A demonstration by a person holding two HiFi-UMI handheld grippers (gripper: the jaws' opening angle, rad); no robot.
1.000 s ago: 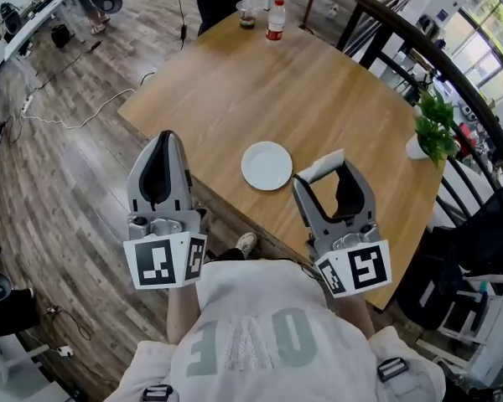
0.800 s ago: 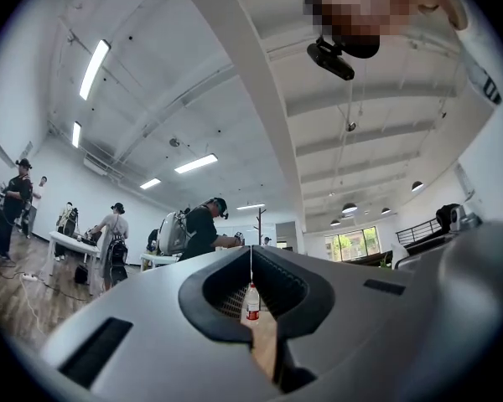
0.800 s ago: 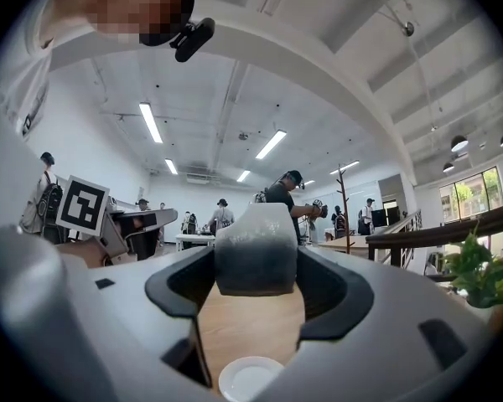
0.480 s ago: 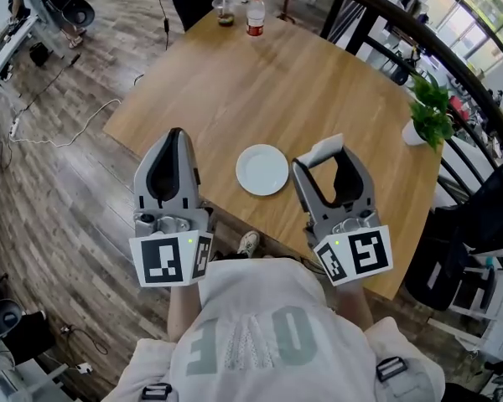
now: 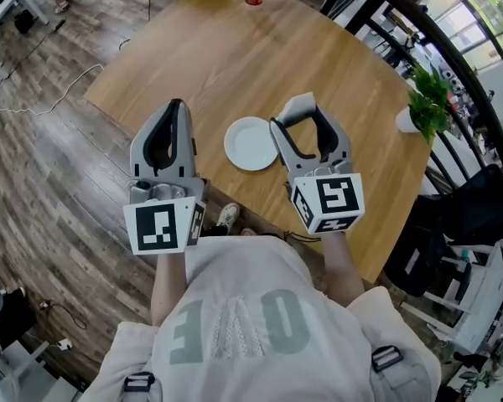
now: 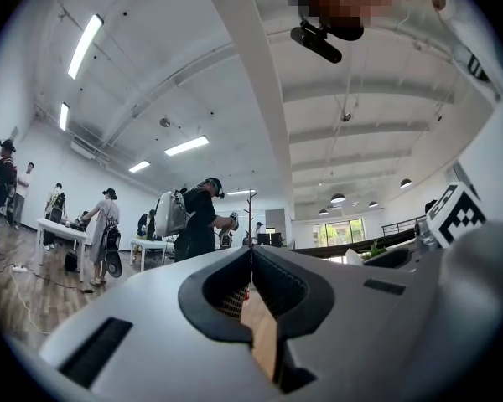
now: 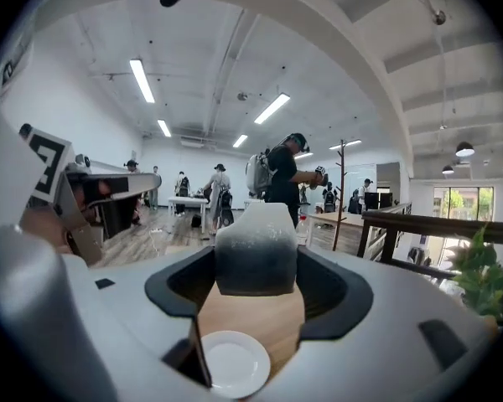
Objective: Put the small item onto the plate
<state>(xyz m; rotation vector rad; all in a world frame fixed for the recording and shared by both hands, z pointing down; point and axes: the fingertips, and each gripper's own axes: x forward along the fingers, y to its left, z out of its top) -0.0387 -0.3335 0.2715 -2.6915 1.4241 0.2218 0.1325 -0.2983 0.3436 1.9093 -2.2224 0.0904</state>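
Item in grip, plate bare, placing not yet done.
My right gripper (image 5: pixel 302 117) stands wide, jaws clamped on the one small item (image 7: pixel 256 258), grey-white, in the air just beside the one plate (image 5: pixel 250 143). I judge only the set-down remains. Left gripper (image 5: pixel 174 111): jaws closed together, empty. One table (image 5: pixel 235 65).

A small pale grey block (image 5: pixel 300 102) is being held upright in the air between the jaws of the right gripper (image 5: pixel 298 119). A round white plate (image 5: pixel 250 143) is being left flat on the wooden table (image 5: pixel 344 74), just beside the block.
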